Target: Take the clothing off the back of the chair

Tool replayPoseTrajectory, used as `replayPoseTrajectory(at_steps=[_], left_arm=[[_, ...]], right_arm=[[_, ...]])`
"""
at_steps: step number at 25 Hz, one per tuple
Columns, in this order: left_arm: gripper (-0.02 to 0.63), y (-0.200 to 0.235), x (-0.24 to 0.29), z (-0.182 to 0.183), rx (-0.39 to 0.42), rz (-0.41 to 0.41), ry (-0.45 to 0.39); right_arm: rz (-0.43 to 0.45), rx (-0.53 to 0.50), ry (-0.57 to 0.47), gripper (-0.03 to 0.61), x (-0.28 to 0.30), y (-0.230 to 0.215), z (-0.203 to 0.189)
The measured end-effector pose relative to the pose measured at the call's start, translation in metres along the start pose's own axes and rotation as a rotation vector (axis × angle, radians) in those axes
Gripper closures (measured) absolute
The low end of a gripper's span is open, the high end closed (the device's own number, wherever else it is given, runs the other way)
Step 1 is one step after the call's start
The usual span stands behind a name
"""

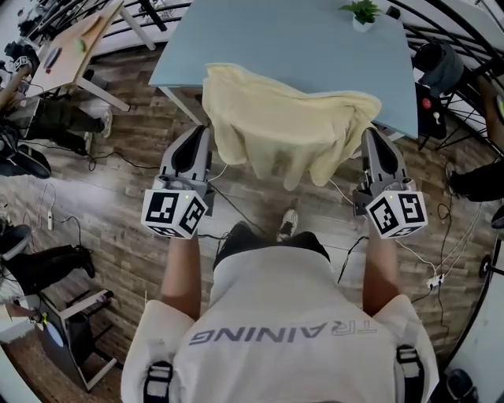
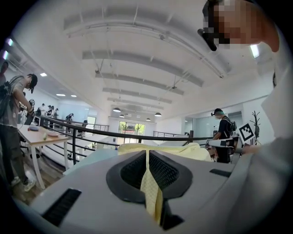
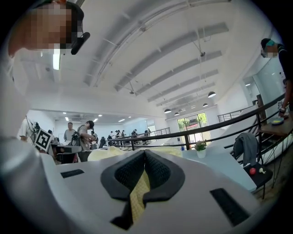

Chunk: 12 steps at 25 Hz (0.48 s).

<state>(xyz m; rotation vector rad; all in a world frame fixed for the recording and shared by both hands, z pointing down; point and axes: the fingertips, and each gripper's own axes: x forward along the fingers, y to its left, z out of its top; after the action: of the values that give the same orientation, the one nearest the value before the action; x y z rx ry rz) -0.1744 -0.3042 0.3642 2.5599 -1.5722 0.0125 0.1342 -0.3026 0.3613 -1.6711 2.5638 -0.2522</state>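
Note:
A pale yellow garment [image 1: 287, 126] hangs spread between my two grippers, and its far part lies over the near edge of a light blue table [image 1: 260, 39]. My left gripper [image 1: 205, 134] is shut on the garment's left edge. My right gripper [image 1: 368, 135] is shut on its right edge. In the left gripper view a fold of yellow cloth [image 2: 151, 192] is pinched between the dark pads of the left gripper [image 2: 147, 153]. The right gripper view shows the same: yellow cloth [image 3: 136, 194] is clamped in the right gripper [image 3: 144, 153]. Both grippers point level toward the table.
A small potted plant [image 1: 363, 12] stands at the table's far side. A black chair with a grey jacket [image 1: 439, 67] is at the right. A wooden table [image 1: 79, 39] stands at the far left, with people seated near it. Cables run across the wooden floor [image 1: 118, 236].

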Motion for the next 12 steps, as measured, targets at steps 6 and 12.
replayPoseTrajectory(at_steps=[6,12], left_arm=[[0.558,0.038,0.025,-0.009,-0.041,-0.054,0.039],[0.36,0.077,0.076,-0.01,-0.042,-0.178,0.078]], right_arm=[[-0.079,-0.022,0.046,0.497,0.01,-0.012,-0.009],[-0.163,-0.05,0.076,0.408,0.019,-0.035,-0.009]])
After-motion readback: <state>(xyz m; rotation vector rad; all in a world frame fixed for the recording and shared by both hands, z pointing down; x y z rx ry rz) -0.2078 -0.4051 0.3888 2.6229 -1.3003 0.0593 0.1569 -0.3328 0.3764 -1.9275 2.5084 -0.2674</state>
